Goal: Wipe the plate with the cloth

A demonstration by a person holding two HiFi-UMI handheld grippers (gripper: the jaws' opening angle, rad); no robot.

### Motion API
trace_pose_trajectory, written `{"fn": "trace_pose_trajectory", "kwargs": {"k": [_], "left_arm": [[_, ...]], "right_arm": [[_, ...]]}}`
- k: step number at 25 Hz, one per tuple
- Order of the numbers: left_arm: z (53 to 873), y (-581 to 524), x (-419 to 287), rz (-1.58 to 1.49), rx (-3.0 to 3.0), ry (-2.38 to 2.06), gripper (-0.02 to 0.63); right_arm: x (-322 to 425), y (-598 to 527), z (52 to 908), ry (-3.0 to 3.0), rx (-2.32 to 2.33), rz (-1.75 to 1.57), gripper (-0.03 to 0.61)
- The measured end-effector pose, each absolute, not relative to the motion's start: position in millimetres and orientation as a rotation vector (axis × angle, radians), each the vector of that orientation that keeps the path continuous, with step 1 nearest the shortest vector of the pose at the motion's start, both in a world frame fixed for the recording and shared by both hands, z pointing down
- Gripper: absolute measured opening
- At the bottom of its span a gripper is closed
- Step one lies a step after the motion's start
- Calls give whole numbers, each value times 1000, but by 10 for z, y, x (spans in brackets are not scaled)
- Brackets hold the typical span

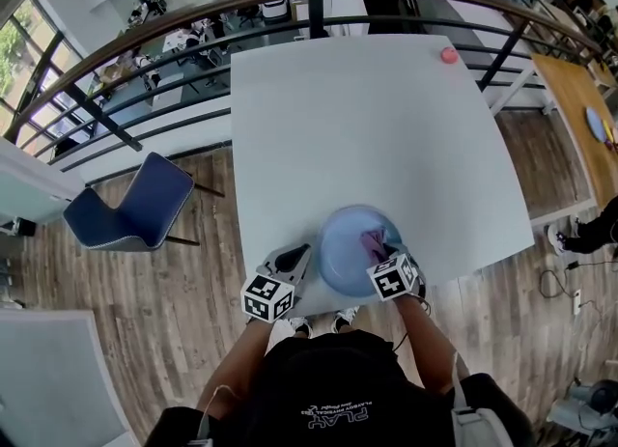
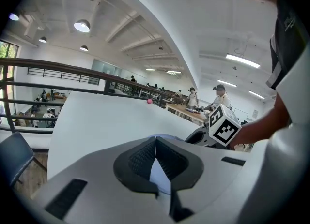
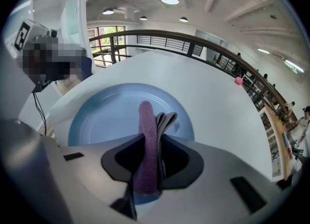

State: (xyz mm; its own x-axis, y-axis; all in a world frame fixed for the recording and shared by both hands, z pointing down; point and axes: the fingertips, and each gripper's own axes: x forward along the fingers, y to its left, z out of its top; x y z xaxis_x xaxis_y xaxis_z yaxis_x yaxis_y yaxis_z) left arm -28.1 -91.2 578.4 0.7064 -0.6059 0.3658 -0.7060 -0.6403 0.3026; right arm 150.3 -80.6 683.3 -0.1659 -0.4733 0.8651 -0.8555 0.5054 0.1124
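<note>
Head view shows the pale blue plate (image 1: 352, 252) sitting at the 6 o'clock edge of the white table (image 1: 367, 126), right in front of me, with a small pink ball (image 1: 449, 54) well apart at the table's 1 o'clock corner. My left gripper (image 1: 301, 257) comes in at the plate's 9 o'clock side; in the left gripper view its jaws are drawn together with a thin pale blue wedge, the plate's rim, caught between the pads (image 2: 138, 160). My right gripper (image 1: 386, 257) sits at the plate's 4 o'clock side, jaws closed tight on the purple cloth (image 1: 373, 239). In the right gripper view the folded cloth stands on edge between the jaws. Its long axis runs straight out along them, and its free end points toward the plate's middle, about 11 o'clock in the head view. I cannot tell whether that end presses on the plate surface or only hangs above it.
</note>
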Motion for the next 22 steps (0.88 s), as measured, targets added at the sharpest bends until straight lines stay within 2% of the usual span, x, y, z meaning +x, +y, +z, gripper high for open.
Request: {"fn": "trace_pose_trajectory", "kwargs": {"k": [9, 22], "left_arm": [[5742, -872, -280, 325, 2488, -1027, 12], [5145, -1143, -511, 158, 2532, -1147, 12]], "right_arm": [[1490, -861, 6694, -1858, 1216, 499, 106], [1226, -1193, 5574, -2122, 1458, 364, 106]]}}
